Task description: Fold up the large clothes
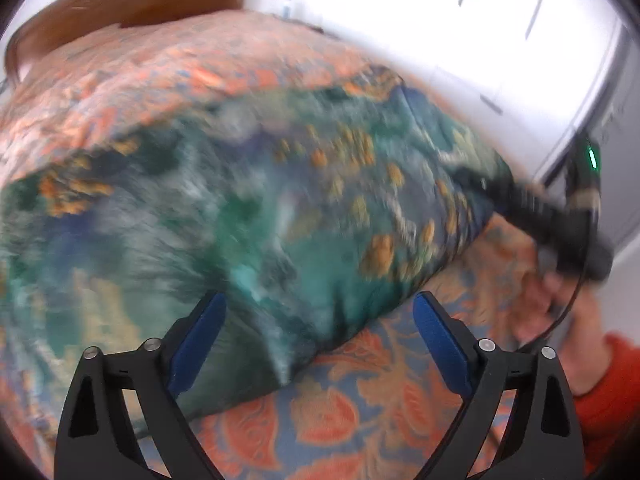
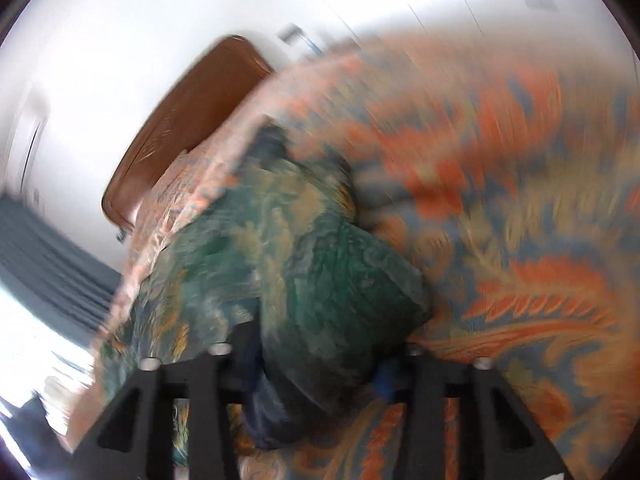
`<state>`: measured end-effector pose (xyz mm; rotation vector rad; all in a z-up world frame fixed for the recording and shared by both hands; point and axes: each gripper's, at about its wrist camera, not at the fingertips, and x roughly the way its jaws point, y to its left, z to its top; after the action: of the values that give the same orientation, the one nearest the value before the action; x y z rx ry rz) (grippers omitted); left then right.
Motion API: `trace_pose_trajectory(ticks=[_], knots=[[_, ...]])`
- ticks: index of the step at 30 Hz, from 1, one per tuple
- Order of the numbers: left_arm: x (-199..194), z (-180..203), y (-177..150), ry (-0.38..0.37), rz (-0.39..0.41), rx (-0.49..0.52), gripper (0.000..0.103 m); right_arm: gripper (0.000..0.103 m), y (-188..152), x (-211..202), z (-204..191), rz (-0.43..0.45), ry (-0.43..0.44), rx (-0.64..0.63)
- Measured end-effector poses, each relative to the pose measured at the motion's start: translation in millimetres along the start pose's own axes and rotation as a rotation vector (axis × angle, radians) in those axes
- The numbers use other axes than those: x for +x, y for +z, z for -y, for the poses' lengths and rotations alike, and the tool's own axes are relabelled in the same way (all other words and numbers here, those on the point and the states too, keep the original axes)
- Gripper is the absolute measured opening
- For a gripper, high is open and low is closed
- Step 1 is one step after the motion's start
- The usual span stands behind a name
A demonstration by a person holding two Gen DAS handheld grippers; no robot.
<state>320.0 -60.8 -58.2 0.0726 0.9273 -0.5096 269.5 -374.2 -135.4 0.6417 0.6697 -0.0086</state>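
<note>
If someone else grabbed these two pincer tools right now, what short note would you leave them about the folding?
Left gripper: open and empty, just above the near edge of the green patterned garment.
Right gripper: a bunch of the garment sits between its fingers; it looks gripped, though the picture is blurred.
The garment lies spread on the orange floral bedspread, one end lifted by the right gripper.
Done: one corner picked up.
Left: carry that end over, lay it flat, make the remaining folds.

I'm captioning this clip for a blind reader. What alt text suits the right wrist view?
Blurred view: the right hand-held gripper is closed on a bunched green patterned garment lying on an orange and blue floral bedspread. A brown headboard stands behind.
</note>
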Motion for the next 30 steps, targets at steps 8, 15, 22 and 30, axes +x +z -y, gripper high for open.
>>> trace_pose_trajectory(ticks=[8, 15, 22, 30], knots=[[-63, 33, 84, -0.102, 0.026, 0.042, 0.096, 0.032, -33, -63, -116, 0.278, -0.062, -0.57], [-49, 71, 102, 0.014, -0.068, 0.168, 0.096, 0.032, -93, -79, -188, 0.378, -0.071, -0.963], [-19, 63, 90, 0.216, -0.139, 0.184, 0.076, 0.03, -157, -78, -231, 0.432, -0.049, -1.264], [-34, 30, 92, 0.198, -0.109, 0.133, 0.025, 0.043, -166, -93, -231, 0.411, 0.001, -1.282]])
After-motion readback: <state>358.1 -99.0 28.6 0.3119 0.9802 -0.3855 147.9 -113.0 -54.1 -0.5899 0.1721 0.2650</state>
